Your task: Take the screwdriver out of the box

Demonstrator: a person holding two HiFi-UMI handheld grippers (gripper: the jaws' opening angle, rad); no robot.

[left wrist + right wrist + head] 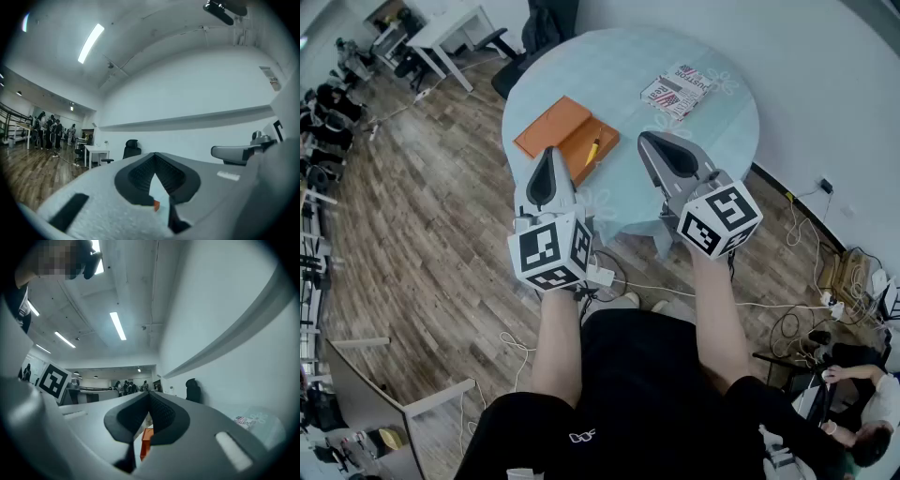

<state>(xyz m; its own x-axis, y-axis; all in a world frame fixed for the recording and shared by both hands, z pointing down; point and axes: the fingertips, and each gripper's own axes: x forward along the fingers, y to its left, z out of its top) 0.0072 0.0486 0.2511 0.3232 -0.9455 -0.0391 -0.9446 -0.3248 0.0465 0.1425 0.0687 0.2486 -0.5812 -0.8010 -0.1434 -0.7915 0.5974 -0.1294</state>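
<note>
An orange box (pixel 565 136) lies open and flat on the round pale-blue table (pixel 712 141), at its near left part. A yellow-handled screwdriver (pixel 594 147) rests in the box's right half. My left gripper (pixel 550 151) hovers level just short of the box's near edge, jaws shut and empty. My right gripper (pixel 646 138) is to the right of the box, also shut with nothing in it. A sliver of the orange box (pixel 146 441) shows under the right gripper (pixel 149 394) in its own view. The left gripper (pixel 155 155) view shows mostly wall and ceiling.
A printed red-and-white packet (pixel 678 92) lies at the table's far right. A black office chair (pixel 542 26) stands behind the table, a white desk (pixel 450 23) further left. Cables and a power strip (pixel 601 277) lie on the wooden floor. A person (pixel 862 412) sits at the lower right.
</note>
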